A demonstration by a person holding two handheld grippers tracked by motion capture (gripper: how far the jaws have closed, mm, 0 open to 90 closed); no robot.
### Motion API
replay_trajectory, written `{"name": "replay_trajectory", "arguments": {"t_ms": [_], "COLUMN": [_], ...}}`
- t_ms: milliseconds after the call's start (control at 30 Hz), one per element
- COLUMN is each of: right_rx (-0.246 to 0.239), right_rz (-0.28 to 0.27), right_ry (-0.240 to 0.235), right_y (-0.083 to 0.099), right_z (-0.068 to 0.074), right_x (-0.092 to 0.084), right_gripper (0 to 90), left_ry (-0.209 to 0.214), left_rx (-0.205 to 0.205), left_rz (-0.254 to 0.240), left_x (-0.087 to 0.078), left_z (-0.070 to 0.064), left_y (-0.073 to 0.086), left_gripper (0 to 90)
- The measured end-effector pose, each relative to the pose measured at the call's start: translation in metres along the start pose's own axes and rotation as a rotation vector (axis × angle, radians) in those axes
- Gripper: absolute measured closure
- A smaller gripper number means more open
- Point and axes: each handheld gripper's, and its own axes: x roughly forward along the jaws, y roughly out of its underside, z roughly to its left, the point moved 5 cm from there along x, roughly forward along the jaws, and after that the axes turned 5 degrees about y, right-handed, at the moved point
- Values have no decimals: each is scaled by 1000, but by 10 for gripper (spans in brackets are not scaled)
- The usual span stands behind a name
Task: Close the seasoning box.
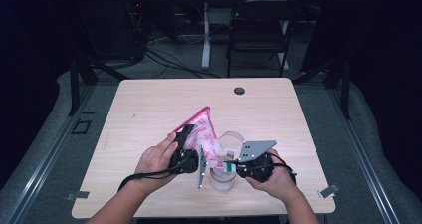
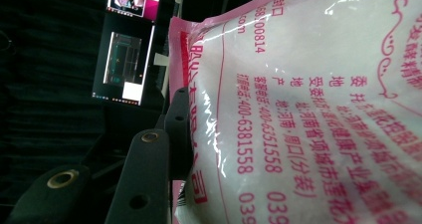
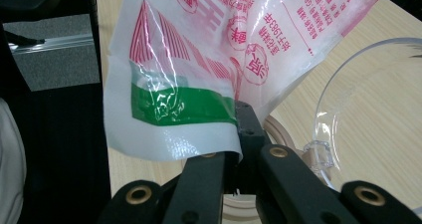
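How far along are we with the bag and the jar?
Done: the jar stands open, its clear lid tipped back. In hand: both hand-held grippers hold the pink bag tilted above it, left hand-held gripper on one edge, right hand-held gripper on the green-striped corner. Left: no contents visibly pouring yet; bag opening cannot be seen.

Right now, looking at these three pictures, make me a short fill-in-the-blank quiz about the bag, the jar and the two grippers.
1. The pink and white bag is held above a clear ____ standing on the table.
2. The left gripper is shut on the bag's pink ____.
3. The right gripper pinches the bag's corner just below a ____ band of colour.
4. The jar's clear lid is ____.

Missing words: jar; edge; green; open
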Motion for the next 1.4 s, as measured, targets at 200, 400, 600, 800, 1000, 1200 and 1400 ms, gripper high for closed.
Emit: {"name": "replay_trajectory", "arguments": {"t_ms": [200,400,600,800,1000,1200,1400], "right_rx": [4,9,8,8,3,11,7], "right_rz": [-2,-5,-5,-8,-2,-6,6], "right_ry": [1,-2,0,0,0,-8,-3], "right_y": [0,0,0,0,1,1,3], "right_z": [0,0,0,0,-1,-1,-1], "right_x": [0,1,0,0,-1,0,2], "right_gripper": [900,900,900,900,900,900,900], "left_ry": [-1,-2,-9,-11,-13,-13,-18], "left_rx": [2,-6,0,1,3,11,14], "left_rz": [0,-2,-6,-7,-9,-13,-11], "left_x": [-1,-1,-2,-3,-3,-4,-4], "left_z": [0,1,3,3,3,3,3], "left_y": [0,0,-1,-2,-2,-3,-3], "left_gripper": [627,627,628,627,628,628,628]}}
